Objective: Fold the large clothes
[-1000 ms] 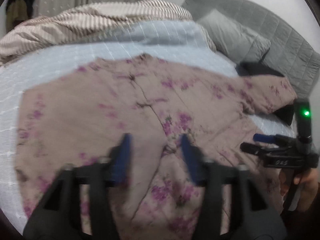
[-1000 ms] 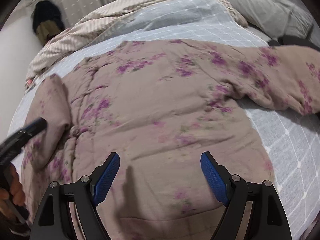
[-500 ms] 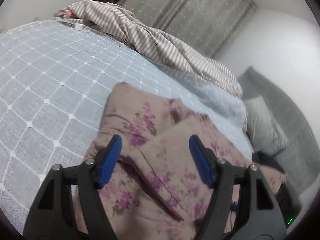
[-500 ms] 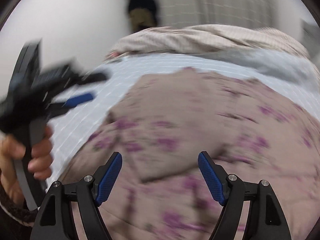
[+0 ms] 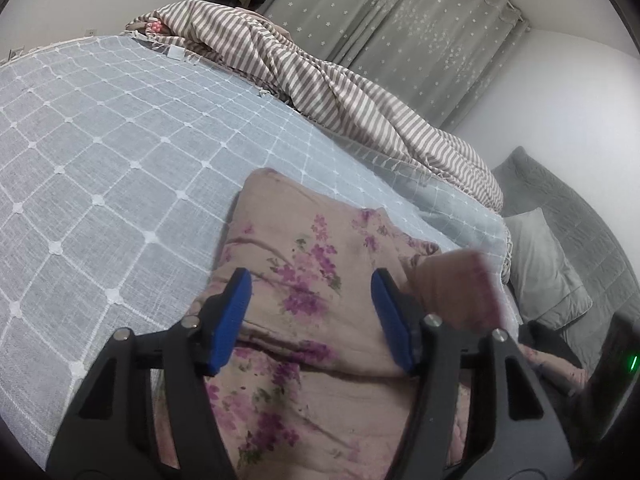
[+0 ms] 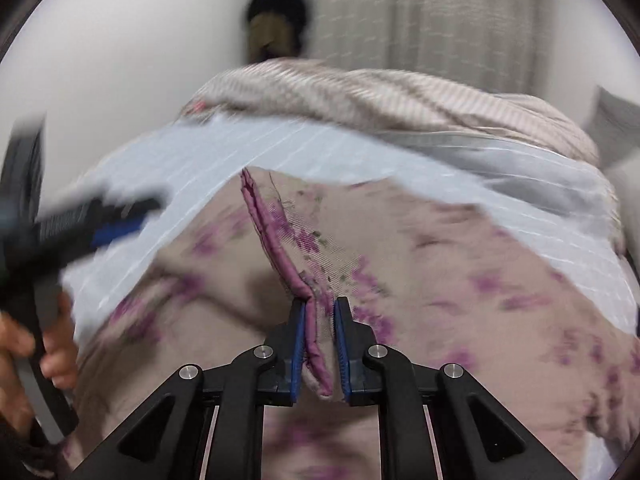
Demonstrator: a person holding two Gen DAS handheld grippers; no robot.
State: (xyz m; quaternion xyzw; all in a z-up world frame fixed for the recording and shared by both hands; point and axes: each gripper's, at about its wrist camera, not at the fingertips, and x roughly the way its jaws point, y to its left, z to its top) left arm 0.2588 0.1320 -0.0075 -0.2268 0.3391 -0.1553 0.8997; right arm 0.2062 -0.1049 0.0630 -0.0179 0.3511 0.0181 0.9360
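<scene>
A large dusty-pink padded garment with purple flowers (image 5: 304,256) lies spread on the bed. My left gripper (image 5: 310,304) is open, its blue pads either side of a folded part of the garment, just above it. My right gripper (image 6: 320,328) is shut on a purple-trimmed edge of the garment (image 6: 280,240) and lifts it; the cloth bunches between the pads. The left gripper also shows blurred at the left of the right wrist view (image 6: 100,220). A lifted flap of the garment (image 5: 460,280) shows blurred to the right of my left gripper.
The bed has a light blue quilted cover (image 5: 100,152). A brown-and-white striped duvet (image 5: 320,68) is heaped along the far side. A grey pillow (image 5: 540,272) and grey headboard (image 5: 580,208) stand to the right. Curtains (image 5: 400,20) hang behind.
My right gripper has closed on the garment's trimmed edge and raised it. My left gripper has shifted a little over the garment's left part, still open.
</scene>
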